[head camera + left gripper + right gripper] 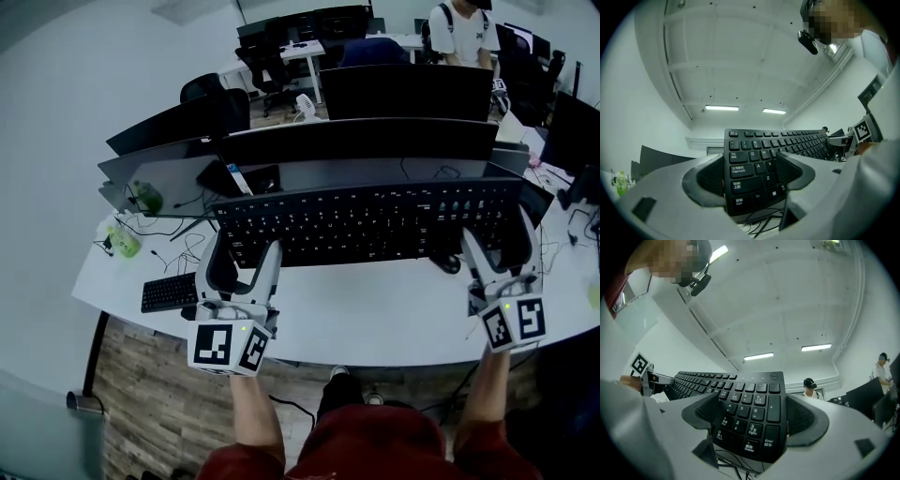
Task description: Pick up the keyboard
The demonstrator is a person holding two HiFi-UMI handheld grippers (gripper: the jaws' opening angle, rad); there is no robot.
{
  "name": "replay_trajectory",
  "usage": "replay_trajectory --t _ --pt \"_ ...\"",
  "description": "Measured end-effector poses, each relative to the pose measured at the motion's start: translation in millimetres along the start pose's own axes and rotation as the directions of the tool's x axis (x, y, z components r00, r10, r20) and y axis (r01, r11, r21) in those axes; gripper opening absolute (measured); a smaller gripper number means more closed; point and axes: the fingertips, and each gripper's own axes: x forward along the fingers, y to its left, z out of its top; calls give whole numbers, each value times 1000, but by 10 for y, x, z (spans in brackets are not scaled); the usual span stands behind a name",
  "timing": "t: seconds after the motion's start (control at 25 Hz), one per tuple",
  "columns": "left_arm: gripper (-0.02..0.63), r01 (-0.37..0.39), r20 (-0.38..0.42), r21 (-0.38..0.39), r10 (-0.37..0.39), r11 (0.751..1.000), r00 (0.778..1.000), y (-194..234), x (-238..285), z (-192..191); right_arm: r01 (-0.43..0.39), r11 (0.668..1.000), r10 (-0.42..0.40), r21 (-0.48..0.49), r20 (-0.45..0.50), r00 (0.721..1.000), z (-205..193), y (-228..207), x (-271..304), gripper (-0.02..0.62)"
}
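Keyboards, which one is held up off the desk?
The big keyboard, clamped by left gripper and right gripper; the small keyboard lies on the desk.

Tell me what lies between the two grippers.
The black keyboard spans it, one end in the left gripper, the other in the right gripper; the head view shows this.

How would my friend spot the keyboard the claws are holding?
Over the long white desk, look before the row of dark monitors. The wide black keyboard there is held at its ends by the left claw and right claw. The small black keyboard at left lies untouched.
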Motion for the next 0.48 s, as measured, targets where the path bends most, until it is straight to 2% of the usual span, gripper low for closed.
replay_trajectory --t 0.48 --pt "331 10 -14 -27 -11 1000 1000 15 18 -65 8 1000 -8 -16 -21 1000 29 11 -1 430"
